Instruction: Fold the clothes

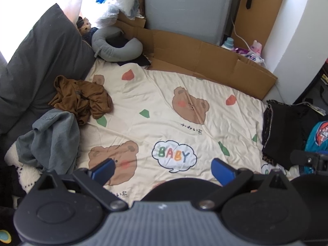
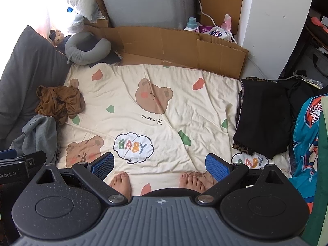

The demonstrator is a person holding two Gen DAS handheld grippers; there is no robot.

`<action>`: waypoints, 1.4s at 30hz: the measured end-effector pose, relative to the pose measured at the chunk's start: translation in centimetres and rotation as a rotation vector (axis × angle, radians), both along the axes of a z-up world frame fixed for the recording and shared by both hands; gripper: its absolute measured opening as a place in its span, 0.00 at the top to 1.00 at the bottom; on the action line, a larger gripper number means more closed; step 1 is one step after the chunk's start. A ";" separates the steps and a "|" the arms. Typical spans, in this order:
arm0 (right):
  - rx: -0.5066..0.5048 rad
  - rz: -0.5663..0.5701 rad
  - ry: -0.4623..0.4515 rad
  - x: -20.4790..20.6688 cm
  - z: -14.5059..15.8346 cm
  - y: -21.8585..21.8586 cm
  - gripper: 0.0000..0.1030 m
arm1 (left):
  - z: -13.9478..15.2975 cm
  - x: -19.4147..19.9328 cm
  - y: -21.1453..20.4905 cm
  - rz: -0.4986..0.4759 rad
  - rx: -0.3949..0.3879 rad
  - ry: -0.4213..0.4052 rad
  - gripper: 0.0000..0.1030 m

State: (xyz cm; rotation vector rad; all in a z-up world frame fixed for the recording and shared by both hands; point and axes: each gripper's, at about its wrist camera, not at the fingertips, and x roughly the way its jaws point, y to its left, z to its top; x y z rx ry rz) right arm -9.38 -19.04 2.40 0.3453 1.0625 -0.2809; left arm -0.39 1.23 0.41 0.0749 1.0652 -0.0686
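On the bedspread [image 2: 184,94], printed "BABY", a crumpled brown garment [image 2: 59,101] lies at the left edge. Left gripper [image 1: 163,169] and right gripper [image 2: 160,164] hover, jaws wide apart, holding nothing.

Right gripper [image 2: 160,165] hovers empty over the bear-print blanket [image 2: 184,102].
Fingers spread wide; brown garment [image 2: 59,101] crumpled far left, black clothes [image 2: 264,114] stacked right.

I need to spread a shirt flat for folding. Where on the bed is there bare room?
The middle of the blanket is bare, from the cardboard down to the feet. The left edge is crowded by the brown garment and grey garment; the right by the black stack.
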 end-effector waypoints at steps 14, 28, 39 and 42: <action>-0.043 -0.014 0.000 -0.2 0.0 0.2 0.04 | 0.5 0.3 0.6 0.018 -0.035 -0.009 0.01; -0.082 -0.074 -0.010 0.8 0.7 -0.6 0.04 | 1.7 2.3 3.3 0.050 -0.044 -0.047 0.01; -0.091 -0.102 -0.009 3.2 0.6 -1.0 0.04 | 1.6 4.4 5.6 0.056 -0.060 -0.060 0.01; -0.090 -0.107 -0.012 3.9 0.2 -1.0 0.04 | 1.5 5.1 6.1 0.052 -0.059 -0.064 0.01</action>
